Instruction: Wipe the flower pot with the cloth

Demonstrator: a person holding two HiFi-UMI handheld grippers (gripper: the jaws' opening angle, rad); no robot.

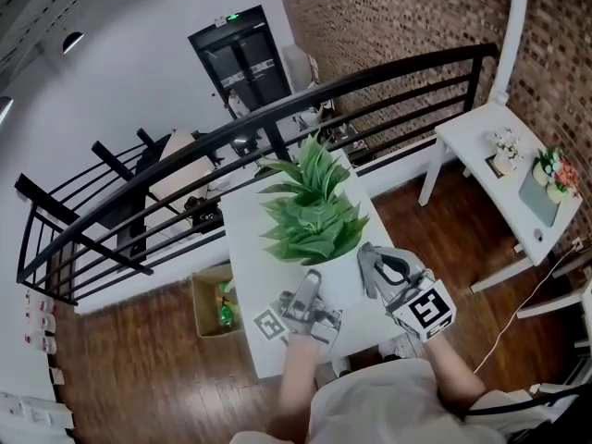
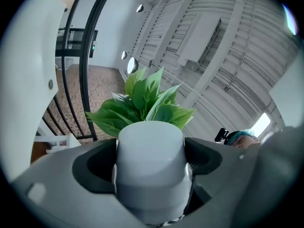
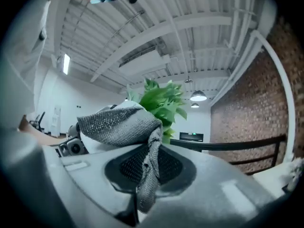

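Left gripper (image 1: 309, 292): jaws part-way apart, clamped on both sides of the white flower pot (image 2: 149, 156), pads pressing its wall.

Right gripper (image 1: 372, 265): jaws drawn together on a fold of the grey cloth (image 3: 118, 125). One end hangs down between the jaws. The rest is spread over the right side of the pot, touching it.

The pot sits between the two grippers, over the near end of the white table (image 1: 248, 248). Cannot tell whether its base touches the tabletop.

Green plant (image 1: 310, 206) rises from the pot, leaves leaning toward the far side.

Beyond the table: black railing (image 1: 277, 118). Far right: brick wall (image 1: 388, 17). Right, well apart: white side table (image 1: 481, 146).
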